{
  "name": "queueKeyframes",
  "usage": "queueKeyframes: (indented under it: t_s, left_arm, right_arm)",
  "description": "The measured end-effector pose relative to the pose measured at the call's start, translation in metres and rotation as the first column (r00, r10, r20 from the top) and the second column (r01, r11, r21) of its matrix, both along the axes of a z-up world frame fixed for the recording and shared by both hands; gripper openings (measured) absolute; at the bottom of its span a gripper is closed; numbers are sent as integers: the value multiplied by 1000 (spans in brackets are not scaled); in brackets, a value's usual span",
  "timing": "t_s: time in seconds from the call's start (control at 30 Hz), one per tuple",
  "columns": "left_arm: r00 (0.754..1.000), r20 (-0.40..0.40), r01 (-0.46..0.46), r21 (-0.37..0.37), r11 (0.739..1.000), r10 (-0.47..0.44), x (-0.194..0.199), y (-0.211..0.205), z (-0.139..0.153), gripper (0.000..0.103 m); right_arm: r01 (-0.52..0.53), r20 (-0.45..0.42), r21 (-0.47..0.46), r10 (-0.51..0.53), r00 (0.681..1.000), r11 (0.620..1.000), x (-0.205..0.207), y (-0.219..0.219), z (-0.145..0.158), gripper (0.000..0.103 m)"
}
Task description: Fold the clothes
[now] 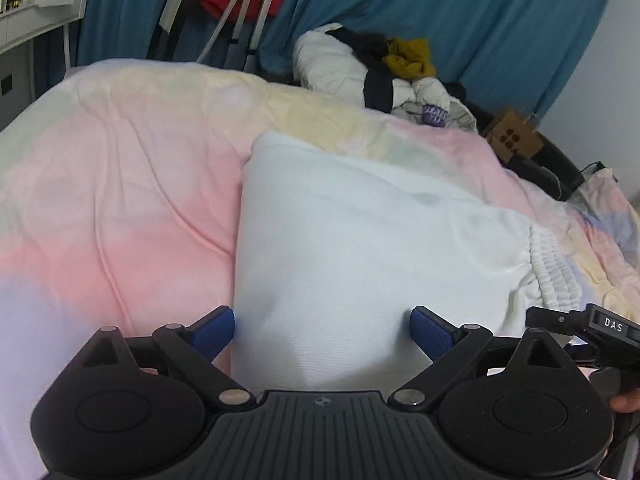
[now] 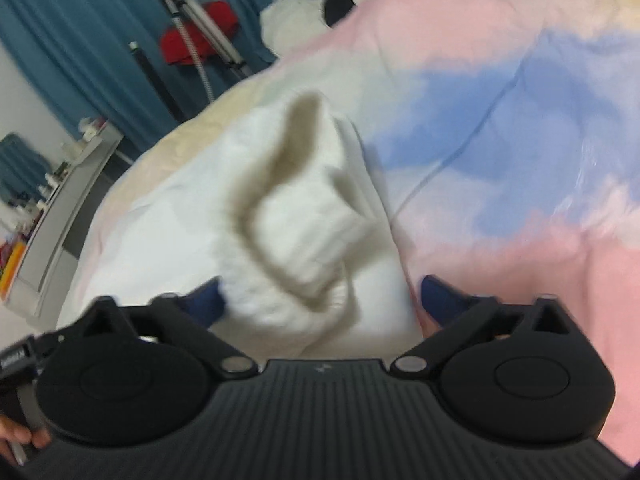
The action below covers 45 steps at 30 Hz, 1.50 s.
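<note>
White shorts (image 1: 360, 232) lie on a pink, yellow and blue bedspread (image 1: 120, 184), their gathered waistband (image 1: 556, 276) at the right. My left gripper (image 1: 322, 328) stands open over the near edge of the shorts, one blue pad (image 1: 216, 330) at the cloth's left edge and the other on top of it. In the right wrist view, which is blurred, the same shorts (image 2: 280, 220) show a raised, curled waistband opening. My right gripper (image 2: 320, 300) is open with that bunched cloth between its fingers. The right gripper's body shows at the right edge of the left wrist view.
A pile of white, black and mustard clothes (image 1: 384, 72) sits at the far side of the bed. Behind it hang blue curtains (image 1: 460, 20), with a tripod (image 1: 248, 12) and a red item. A white shelf (image 2: 60, 216) stands beside the bed; a cardboard box (image 1: 512, 136) is at right.
</note>
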<state>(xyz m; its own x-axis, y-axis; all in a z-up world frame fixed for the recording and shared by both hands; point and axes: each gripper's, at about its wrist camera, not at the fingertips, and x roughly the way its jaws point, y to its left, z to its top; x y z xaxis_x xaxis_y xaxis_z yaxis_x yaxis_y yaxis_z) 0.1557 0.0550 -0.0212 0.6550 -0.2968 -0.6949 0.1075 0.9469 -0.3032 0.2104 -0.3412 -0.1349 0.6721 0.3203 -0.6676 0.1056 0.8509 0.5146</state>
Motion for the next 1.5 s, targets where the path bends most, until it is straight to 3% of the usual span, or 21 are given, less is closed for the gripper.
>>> queueKeyframes:
  t_s: [0.17,0.27,0.37,0.5,0.63,0.67,0.7,0.77,0.83,0.93,1.1,1.23,1.37,1.5]
  left_arm:
    - [1000,3,5,18,1000,-5,-7,5,0,97]
    - [1000,-9,0,4,1000,0,-9,10,-1,96]
    - [1000,-18,3,-2,1000,-3,-7,4,-9,97]
    - [999,-31,15,-21,1000,-16,0,1,-16,99]
    - [999,-42,14,-59,998,-17,5,1,-25,98]
    - [999,-39,11,-64,998,-13,7,1,-27,95]
    - [999,-33,6,-66,998,-8,9,0,-27,88]
    - [1000,3,24,-60,998,-23,8,-2,-24,70]
    - [995,86,56,-35,998,-53,0,-7,-13,45]
    - [983,174,62,-17,998,-59,-13,-17,7,35]
    - [960,274,72,-44,996,-57,-35,-37,49,33]
    - [936,339,128,-62,990,-100,-36,-78,91,32]
    - [912,378,198,-70,978,-157,4,-149,119,33]
    - [893,384,281,-64,958,-236,64,-231,115,33]
  right_arm:
    - [-4,47,67,1,999,998,-4,3,-3,103]
    - [-9,117,103,-3,993,995,-15,1,13,85]
    - [-22,169,160,-5,986,987,-22,-3,21,84]
    - [22,84,138,-33,996,990,-13,0,3,85]
    - [22,69,83,-28,997,996,-7,10,-6,87]
    - [25,78,65,-30,997,998,-9,12,-5,85]
    - [25,85,47,-29,996,999,-12,14,-4,76]
    - [29,95,24,-31,995,999,-16,17,0,62]
    - [42,111,32,-45,993,999,-21,18,6,53]
    - [58,172,37,-64,983,998,-27,21,23,45]
    - [79,294,103,-106,950,992,-48,9,61,41]
    - [109,377,146,-157,913,983,-68,-21,97,41]
    - [178,442,191,-247,863,965,-77,-70,130,41]
    - [274,493,188,-332,804,943,-72,-122,148,41]
